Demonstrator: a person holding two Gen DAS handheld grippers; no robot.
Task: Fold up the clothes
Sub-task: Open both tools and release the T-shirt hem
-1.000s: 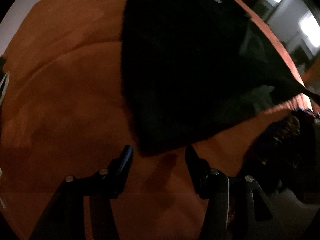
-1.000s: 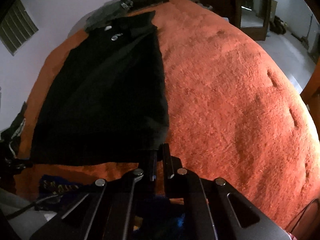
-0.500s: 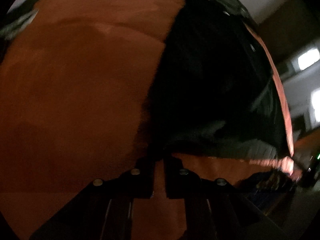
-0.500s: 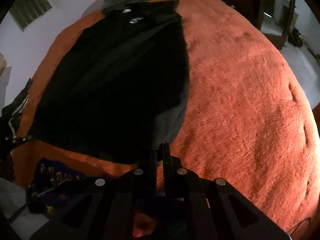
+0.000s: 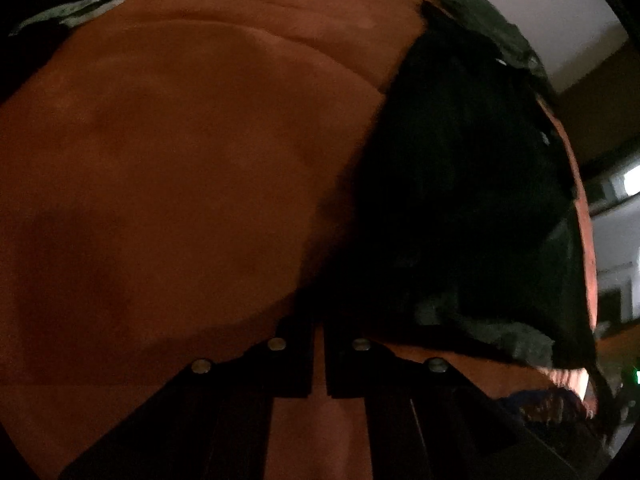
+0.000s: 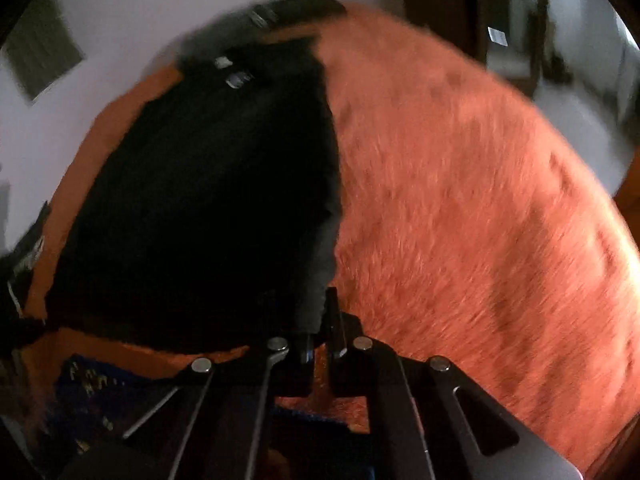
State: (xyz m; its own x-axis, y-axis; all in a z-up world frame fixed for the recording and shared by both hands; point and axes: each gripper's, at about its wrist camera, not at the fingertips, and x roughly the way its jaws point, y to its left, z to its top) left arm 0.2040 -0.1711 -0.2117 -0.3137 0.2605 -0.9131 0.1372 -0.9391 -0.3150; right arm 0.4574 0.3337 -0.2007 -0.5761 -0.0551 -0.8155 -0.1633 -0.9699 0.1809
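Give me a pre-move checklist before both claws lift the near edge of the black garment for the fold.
1. Right claw shut on the near corner of the black garment: ok, dark cloth sits between its fingers.
2. Left claw shut at the other near corner: jaws have just been closing; grip on cloth cannot tell, too dark.
3. Garment spread flat on the orange blanket: ok apart from the raised near edge.
4. Far end free of the dark clothes beyond it: cannot tell.
5. Blanket beside the garment bare for the fold: ok.
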